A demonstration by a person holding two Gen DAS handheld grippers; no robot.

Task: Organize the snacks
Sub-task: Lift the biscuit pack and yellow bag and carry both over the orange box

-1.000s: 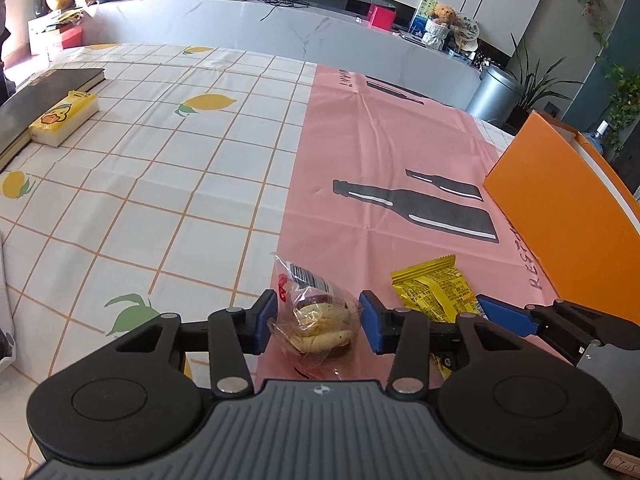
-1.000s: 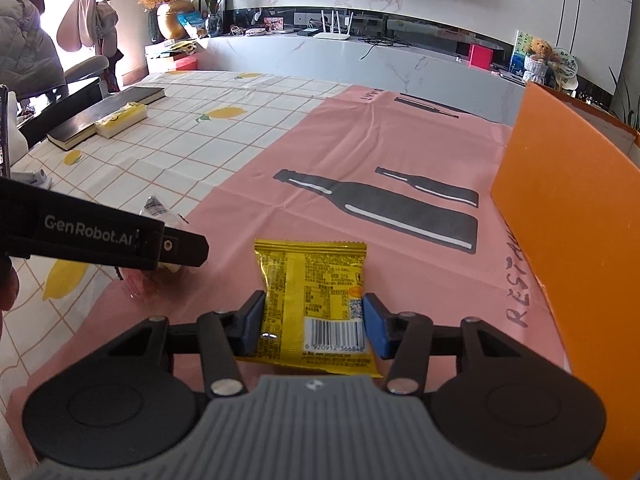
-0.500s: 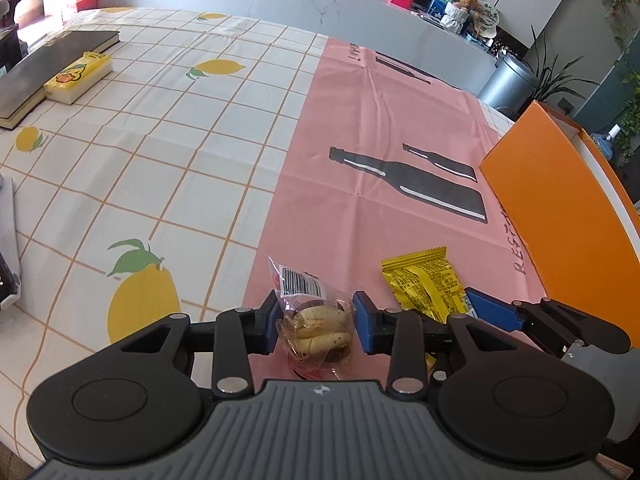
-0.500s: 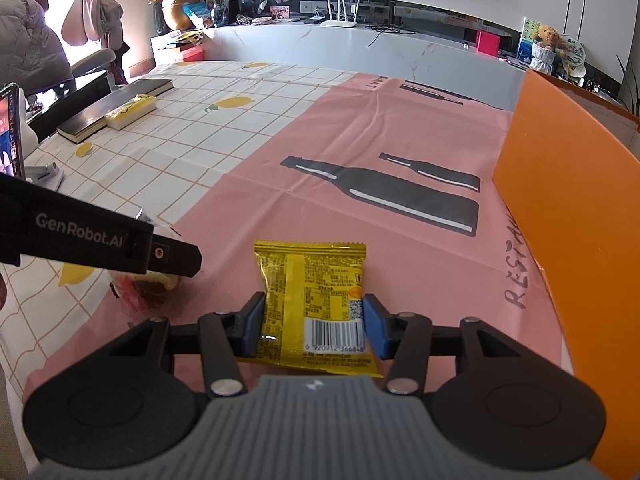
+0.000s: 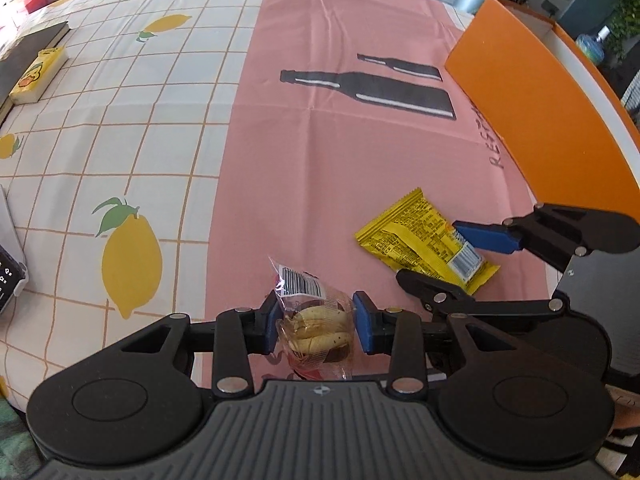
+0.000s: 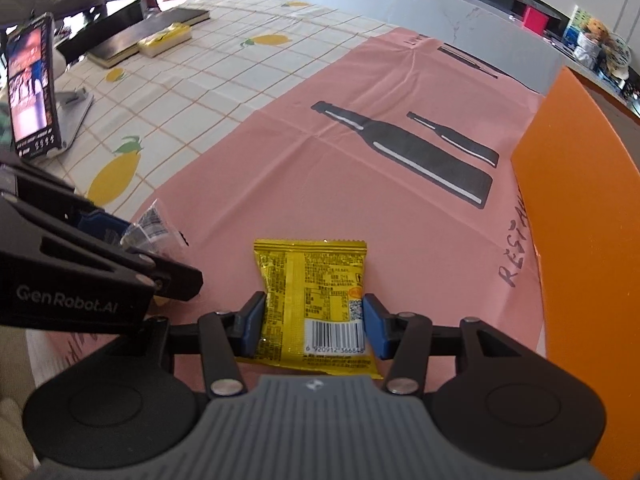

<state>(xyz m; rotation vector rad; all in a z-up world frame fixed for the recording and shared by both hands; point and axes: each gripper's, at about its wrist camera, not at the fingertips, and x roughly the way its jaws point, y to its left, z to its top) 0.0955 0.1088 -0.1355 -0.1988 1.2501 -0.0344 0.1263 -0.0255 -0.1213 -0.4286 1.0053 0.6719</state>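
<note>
A clear snack bag [image 5: 312, 332] with pale yellow pieces and a barcode label sits between the blue pads of my left gripper [image 5: 317, 325], which is shut on it just above the pink cloth. To its right, my right gripper [image 5: 456, 260] holds a yellow snack packet [image 5: 416, 236]. In the right wrist view the yellow packet [image 6: 316, 280] lies barcode side up, and my right gripper [image 6: 314, 322] is shut on its near end, both pads against its sides. My left gripper [image 6: 132, 244] shows at the left with the clear bag [image 6: 154, 226].
A tall orange box [image 6: 580, 220] stands along the right side, close to the right gripper. The pink cloth with bottle prints [image 5: 360, 140] overlaps a lemon-pattern tablecloth [image 5: 120, 140]. A phone on a stand [image 6: 32, 88] and a book with a yellow box [image 6: 164, 38] lie far left.
My left gripper's pads have closed in on the clear bag, and it has tipped further down and shifted a little. The right gripper has also tipped down, the yellow packet staying between its pads.
</note>
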